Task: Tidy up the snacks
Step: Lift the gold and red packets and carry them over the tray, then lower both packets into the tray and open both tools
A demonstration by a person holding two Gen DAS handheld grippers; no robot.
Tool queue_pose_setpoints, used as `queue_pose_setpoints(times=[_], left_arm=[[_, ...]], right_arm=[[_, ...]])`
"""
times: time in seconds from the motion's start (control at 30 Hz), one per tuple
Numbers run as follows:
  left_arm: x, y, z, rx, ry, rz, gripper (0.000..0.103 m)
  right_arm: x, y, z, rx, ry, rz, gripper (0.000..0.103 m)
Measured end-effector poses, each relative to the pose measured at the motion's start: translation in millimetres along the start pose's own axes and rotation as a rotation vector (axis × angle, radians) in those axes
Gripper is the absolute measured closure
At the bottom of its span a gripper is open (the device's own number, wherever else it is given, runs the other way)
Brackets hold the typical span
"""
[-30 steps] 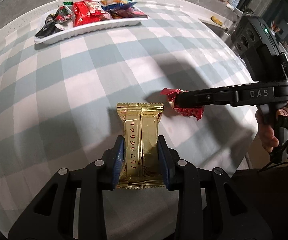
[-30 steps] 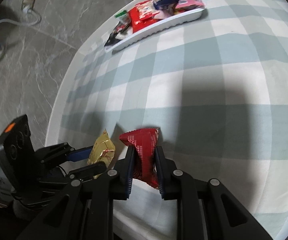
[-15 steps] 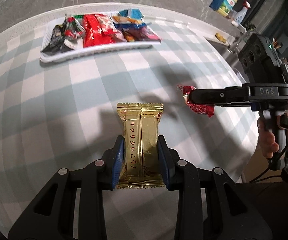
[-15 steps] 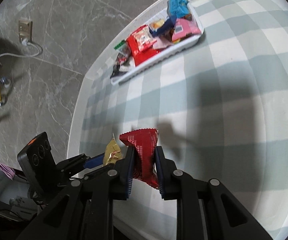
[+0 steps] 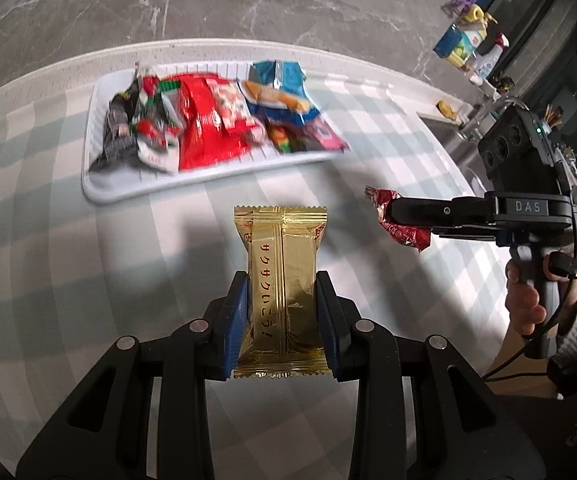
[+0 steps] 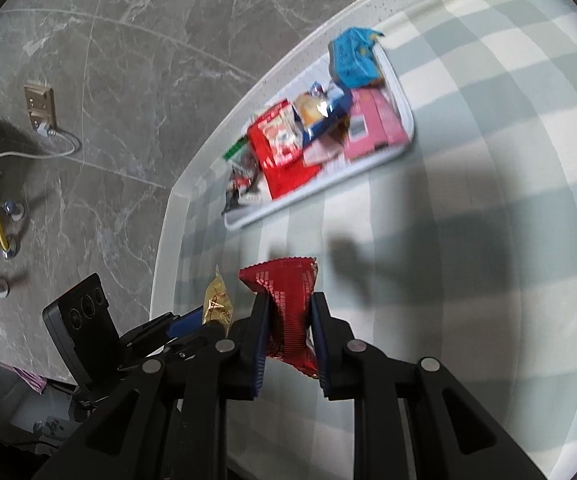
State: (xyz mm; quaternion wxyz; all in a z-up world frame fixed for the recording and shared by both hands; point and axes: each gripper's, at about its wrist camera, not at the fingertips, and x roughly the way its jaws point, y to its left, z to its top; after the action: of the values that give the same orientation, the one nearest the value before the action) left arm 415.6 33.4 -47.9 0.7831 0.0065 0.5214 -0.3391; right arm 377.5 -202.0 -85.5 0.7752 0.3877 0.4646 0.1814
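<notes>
The left tool (image 5: 282, 312) is clamped on a gold foil snack pack (image 5: 281, 276), its blue pads (image 5: 237, 320) pressing the two long edges of the lower half while the upper half stands free, on the near side of the white tray (image 5: 136, 194) and above the checked desk (image 5: 48, 260). The pack looks light and fairly stiff, likely a wafer or biscuit inside, so it could crack under a hard squeeze. The foil is glossy and may slip, which makes the side-edge hold at mid-body seem a sound one.

The right tool (image 6: 286, 332) is closed on a red crinkled wrapper (image 6: 286, 312), pinched across its middle so that the film buckles inward. That packet seems soft and very light. It gives under the pads, and its sealed ends stick out loose. It too hangs short of the tray, to the right of the gold pack.

Farther off, the tray lies near the desk's far edge, already crowded with red, black, blue and pink packets (image 5: 208, 128). Bare space shows mostly along its near rim, so any release would probably need to land on top of other wrappers.
</notes>
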Motion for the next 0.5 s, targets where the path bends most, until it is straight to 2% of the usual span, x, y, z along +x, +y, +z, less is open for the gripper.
queue_pose_setpoints(times=[0.23,0.5], left_arm=[[3.1,15.9,53.1,-0.008,-0.043,-0.007,0.073],[15.3,34.9,117.5,-0.002,-0.08,0.019,0.073]], right_arm=[[5.0,11.5,45.5,-0.026,-0.036,0.01,0.081],[15.8,20.2,104.5,-0.048,-0.091,0.0,0.081]])
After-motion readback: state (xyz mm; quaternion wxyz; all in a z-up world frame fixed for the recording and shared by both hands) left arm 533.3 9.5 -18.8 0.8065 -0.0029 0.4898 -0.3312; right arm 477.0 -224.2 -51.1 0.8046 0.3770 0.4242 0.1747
